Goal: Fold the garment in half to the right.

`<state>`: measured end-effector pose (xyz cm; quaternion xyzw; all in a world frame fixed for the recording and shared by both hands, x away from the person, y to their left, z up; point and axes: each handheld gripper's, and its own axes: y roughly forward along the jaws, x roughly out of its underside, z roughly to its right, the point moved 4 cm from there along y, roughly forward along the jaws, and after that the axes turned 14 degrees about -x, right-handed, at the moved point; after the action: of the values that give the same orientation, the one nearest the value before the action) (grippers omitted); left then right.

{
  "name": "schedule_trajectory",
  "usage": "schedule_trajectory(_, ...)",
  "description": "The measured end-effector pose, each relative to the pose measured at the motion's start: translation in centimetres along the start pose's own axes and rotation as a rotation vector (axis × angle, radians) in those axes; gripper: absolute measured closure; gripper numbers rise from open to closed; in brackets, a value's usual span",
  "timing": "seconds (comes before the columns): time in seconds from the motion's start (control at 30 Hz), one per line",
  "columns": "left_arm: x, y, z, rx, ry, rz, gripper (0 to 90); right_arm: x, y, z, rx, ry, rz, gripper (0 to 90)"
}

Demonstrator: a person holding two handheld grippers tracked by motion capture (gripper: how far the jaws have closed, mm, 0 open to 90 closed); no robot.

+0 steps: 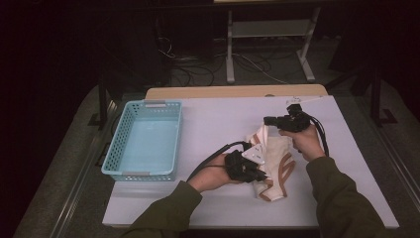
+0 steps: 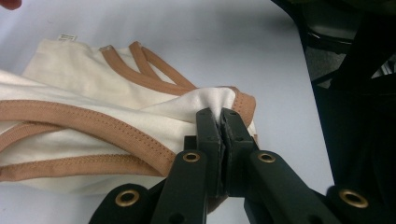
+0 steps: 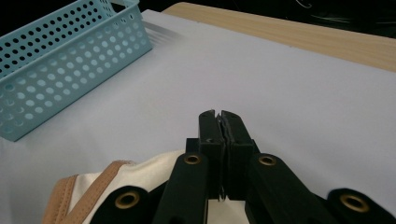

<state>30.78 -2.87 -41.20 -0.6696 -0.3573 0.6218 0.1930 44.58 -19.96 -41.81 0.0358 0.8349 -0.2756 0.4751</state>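
A cream garment (image 1: 277,148) with tan trim lies crumpled on the white table (image 1: 213,119), right of centre. My left gripper (image 1: 261,174) is at its near left edge, and in the left gripper view its jaws (image 2: 219,113) are shut on a bunched fold of the cream cloth (image 2: 93,93). My right gripper (image 1: 268,120) hovers at the garment's far edge, pointing left. In the right gripper view its jaws (image 3: 218,115) are pressed together with a thin pale sliver of cloth between them, and the garment (image 3: 130,182) hangs just beneath them.
A light blue perforated basket (image 1: 143,105) stands with nothing in it on the table's left side, also in the right gripper view (image 3: 70,51). A wooden strip (image 1: 233,91) borders the table's far edge. Beyond it are cables and a metal frame on the floor.
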Motion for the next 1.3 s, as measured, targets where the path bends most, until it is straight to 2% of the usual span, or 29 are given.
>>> schedule_trajectory(0.4, -0.4, 1.1, 0.2, 0.021, 0.011, -0.016, 87.0, 1.3, -1.3, 0.9, 0.026, 0.017, -0.016, 87.3)
schedule_trajectory(0.87, -0.5, 2.8, 0.5, 0.056, 0.016, -0.044, 86.9, 3.4, -3.1, 2.4, 0.069, 0.049, -0.060, 87.3)
schedule_trajectory(1.07, -0.5, 3.5, 0.5, 0.066, 0.008, -0.052, 86.7, 4.6, -3.3, 3.3, 0.081, 0.075, -0.086, 87.3)
schedule_trajectory(1.3, -0.7, 4.1, 0.8, 0.078, 0.014, -0.056, 86.6, 5.3, -3.4, 3.6, 0.089, 0.089, -0.105, 87.2)
